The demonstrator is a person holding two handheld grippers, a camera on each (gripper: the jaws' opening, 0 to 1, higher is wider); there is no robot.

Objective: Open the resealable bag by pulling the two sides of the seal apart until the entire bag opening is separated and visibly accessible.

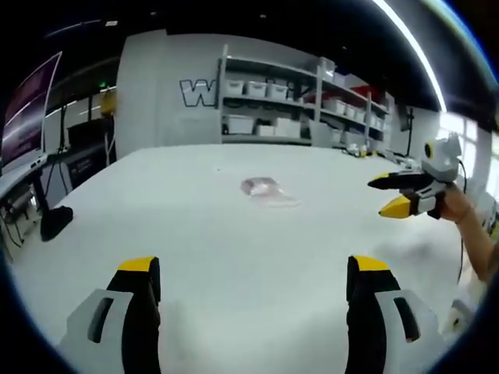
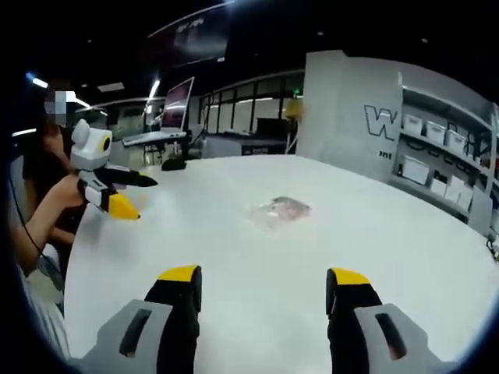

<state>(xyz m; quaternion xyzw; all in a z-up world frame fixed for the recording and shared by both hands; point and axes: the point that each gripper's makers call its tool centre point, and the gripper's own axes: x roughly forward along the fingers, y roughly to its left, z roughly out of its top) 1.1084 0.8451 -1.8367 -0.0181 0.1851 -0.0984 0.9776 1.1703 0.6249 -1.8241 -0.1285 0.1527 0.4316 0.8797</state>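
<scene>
A small clear resealable bag (image 1: 267, 192) with something pinkish inside lies flat on the white table (image 1: 195, 234), well beyond my jaws. In the right gripper view the same bag (image 2: 281, 210) rests mid-table. My left gripper (image 1: 253, 269) is open, hovering above the near table with nothing between its yellow-tipped jaws. My right gripper (image 2: 265, 278) is open too, empty, short of the bag. In the left gripper view the right gripper (image 1: 394, 195) comes in from the right, held by a hand, jaws apart. In the right gripper view the left gripper (image 2: 132, 197) comes in from the left.
Shelving (image 1: 300, 109) with white bins stands against the far wall behind the table. A monitor (image 2: 178, 97) and desks sit at the back left. A black object (image 1: 56, 220) rests near the table's left edge. A person's arm (image 2: 39, 214) holds the left gripper.
</scene>
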